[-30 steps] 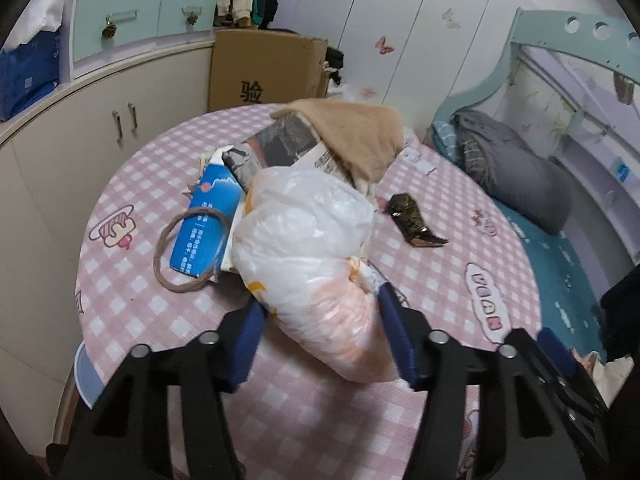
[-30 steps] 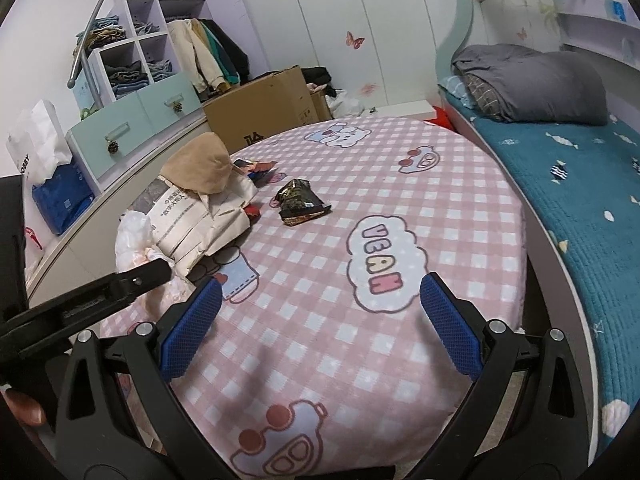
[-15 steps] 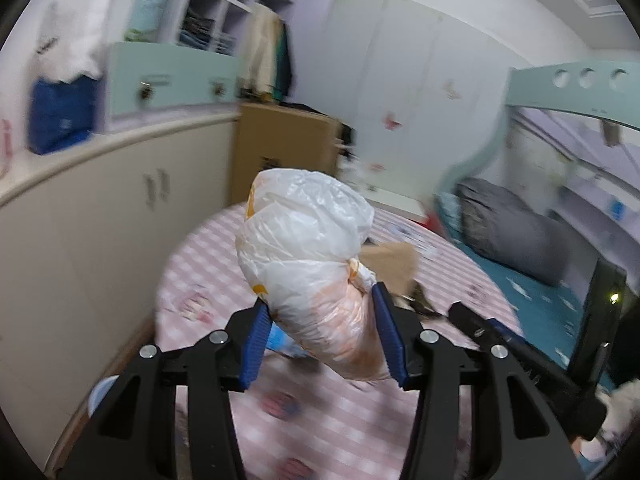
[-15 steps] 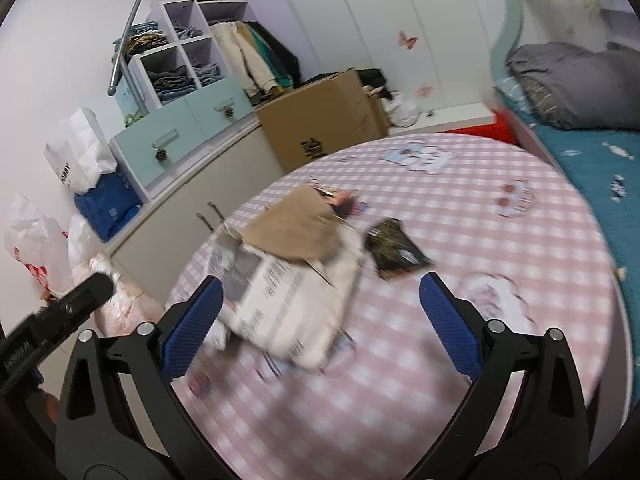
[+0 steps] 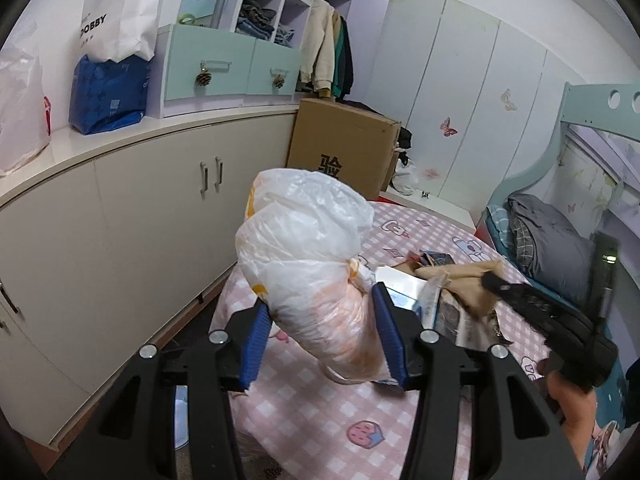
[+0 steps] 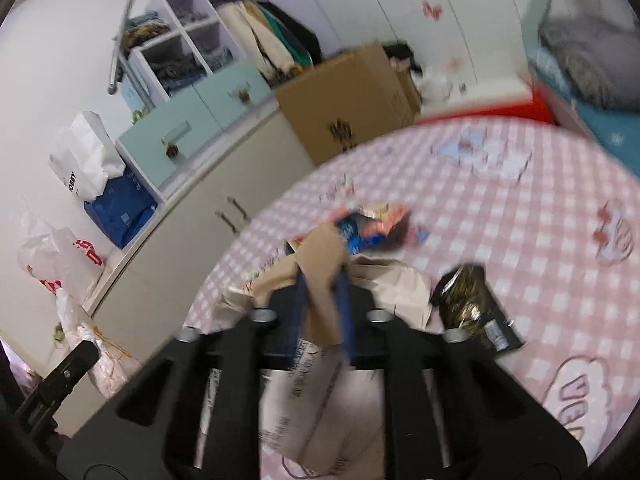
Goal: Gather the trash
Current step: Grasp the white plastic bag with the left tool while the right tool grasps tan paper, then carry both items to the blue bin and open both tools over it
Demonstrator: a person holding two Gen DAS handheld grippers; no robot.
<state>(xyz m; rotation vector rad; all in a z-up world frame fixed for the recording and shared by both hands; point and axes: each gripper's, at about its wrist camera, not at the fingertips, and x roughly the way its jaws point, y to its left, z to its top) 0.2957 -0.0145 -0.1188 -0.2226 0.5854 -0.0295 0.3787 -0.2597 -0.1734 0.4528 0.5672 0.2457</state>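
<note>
Between the left gripper's blue pads, a knotted white plastic bag rides clear of the table; the right gripper pinches tan paper. 2 items gripped, dark wrapper remains beside it.

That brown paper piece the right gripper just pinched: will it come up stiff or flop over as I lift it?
Probably floppy: the brown paper piece is thin and already creased where the right gripper has shut on it. It looks light, so the lift should be easy. It lies on the printed paper bag, which may drag along; the blur hides whether they are joined.
</note>
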